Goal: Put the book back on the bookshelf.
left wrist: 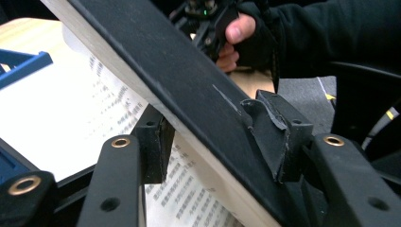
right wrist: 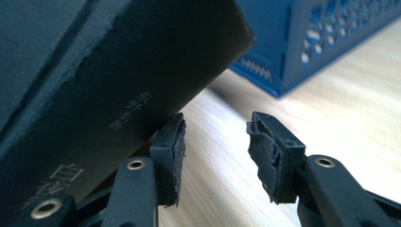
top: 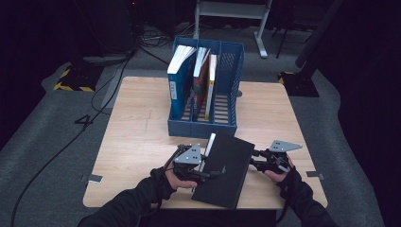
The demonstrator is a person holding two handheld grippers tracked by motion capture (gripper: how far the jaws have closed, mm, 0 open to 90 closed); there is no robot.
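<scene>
A black hardcover book (top: 227,168) hangs tilted over the table's near edge, in front of the blue file rack (top: 203,128). My left gripper (top: 213,174) is shut on the book's left edge. In the left gripper view its pads (left wrist: 269,137) clamp the black cover (left wrist: 179,71) and a block of pages, with printed pages showing beneath. My right gripper (top: 253,158) is at the book's right side. In the right gripper view it (right wrist: 215,151) stands open with bare table between its pads. The book's lettered spine (right wrist: 118,71) lies against the outside of its left finger.
The blue rack holds three upright books (top: 182,80) in its left compartments, and its right compartment has room. The wooden table (top: 137,137) stands on grey carpet with cables at the left. A white desk frame (top: 231,9) stands behind.
</scene>
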